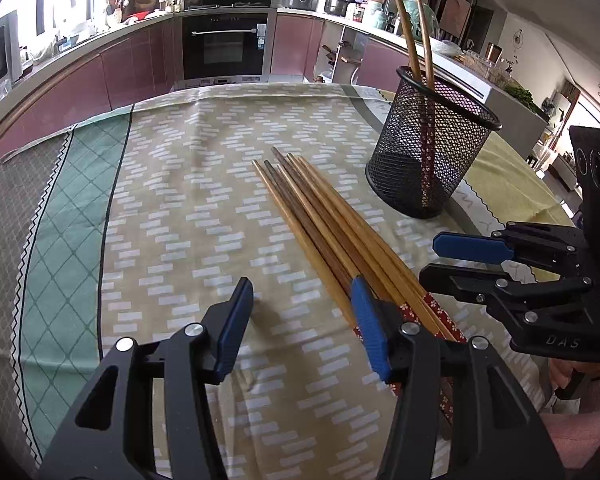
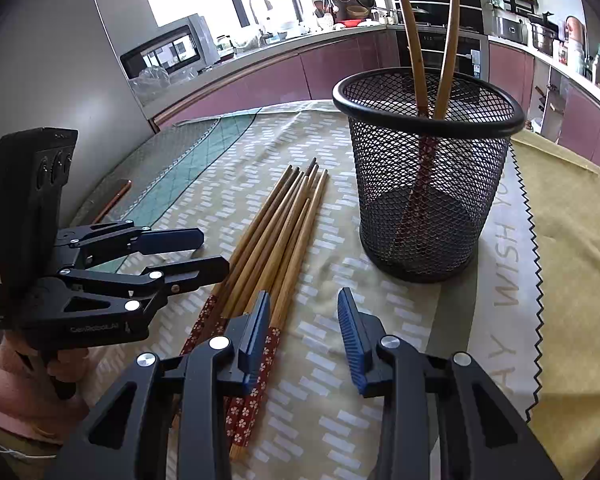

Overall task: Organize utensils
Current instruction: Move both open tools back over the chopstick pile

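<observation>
Several wooden chopsticks (image 1: 320, 220) with red flowered ends lie in a bundle on the patterned tablecloth; they also show in the right wrist view (image 2: 276, 240). A black mesh cup (image 1: 432, 152) stands upright beyond them with two chopsticks (image 1: 416, 36) leaning inside; it also shows in the right wrist view (image 2: 428, 176). My left gripper (image 1: 302, 316) is open and empty, its right finger over the bundle's near end. My right gripper (image 2: 304, 332) is open and empty, just right of the bundle. Each gripper shows in the other's view: the right one (image 1: 452, 256), the left one (image 2: 204, 252).
The tablecloth (image 1: 172, 216) covers the table, with a yellow cloth (image 2: 572, 248) at the right. Kitchen counters, an oven (image 1: 224, 46) and a microwave (image 2: 168, 48) stand behind the table's far edge.
</observation>
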A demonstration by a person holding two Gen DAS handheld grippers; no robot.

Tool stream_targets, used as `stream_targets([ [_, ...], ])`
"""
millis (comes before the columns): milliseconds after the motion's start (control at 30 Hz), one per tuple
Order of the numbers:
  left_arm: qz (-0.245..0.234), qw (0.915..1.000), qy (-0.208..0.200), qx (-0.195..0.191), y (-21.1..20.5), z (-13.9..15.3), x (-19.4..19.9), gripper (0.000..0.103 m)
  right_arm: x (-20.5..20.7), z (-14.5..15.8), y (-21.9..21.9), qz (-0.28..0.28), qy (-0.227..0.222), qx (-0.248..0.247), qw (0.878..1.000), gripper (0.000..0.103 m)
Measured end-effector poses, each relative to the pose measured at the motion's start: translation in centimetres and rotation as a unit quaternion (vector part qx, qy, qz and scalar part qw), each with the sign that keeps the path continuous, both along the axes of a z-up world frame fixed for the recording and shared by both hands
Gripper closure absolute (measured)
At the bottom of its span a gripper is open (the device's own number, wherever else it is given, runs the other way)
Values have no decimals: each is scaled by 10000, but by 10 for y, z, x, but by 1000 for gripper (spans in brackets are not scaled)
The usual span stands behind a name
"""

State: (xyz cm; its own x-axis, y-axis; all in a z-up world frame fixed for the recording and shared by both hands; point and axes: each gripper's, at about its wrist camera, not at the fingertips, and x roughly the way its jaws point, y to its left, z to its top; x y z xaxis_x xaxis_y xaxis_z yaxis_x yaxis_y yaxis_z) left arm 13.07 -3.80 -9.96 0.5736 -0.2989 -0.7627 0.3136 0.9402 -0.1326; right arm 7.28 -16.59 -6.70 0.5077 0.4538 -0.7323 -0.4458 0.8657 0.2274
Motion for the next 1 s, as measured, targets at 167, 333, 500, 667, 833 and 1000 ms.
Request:
stream_targets([
  [167,-29,10000,10,67,-1,-1,0,52,2,-3,7,16,-7,-166,9999,70],
  [333,-77,9999,21,121,-2,-2,1,51,6,-2,9,1,-21,-269,9996,70],
  [500,-84,9998,73,159,2,-2,1,50,8,-2,10,-20,-12,-342,9994,70],
  [667,-64,9999,94,123,3,-2,3,51,10,-4,13,-26,-24,-478,9988,72],
  [833,-87,9999,88,99,-1,-2,6,50,12,-5,17,-15,-41,-555,9984,74],
  [1000,-89,9996,56,252,-5,-3,8,54,18,-5,25,-6,-116,-668,9977,74],
])
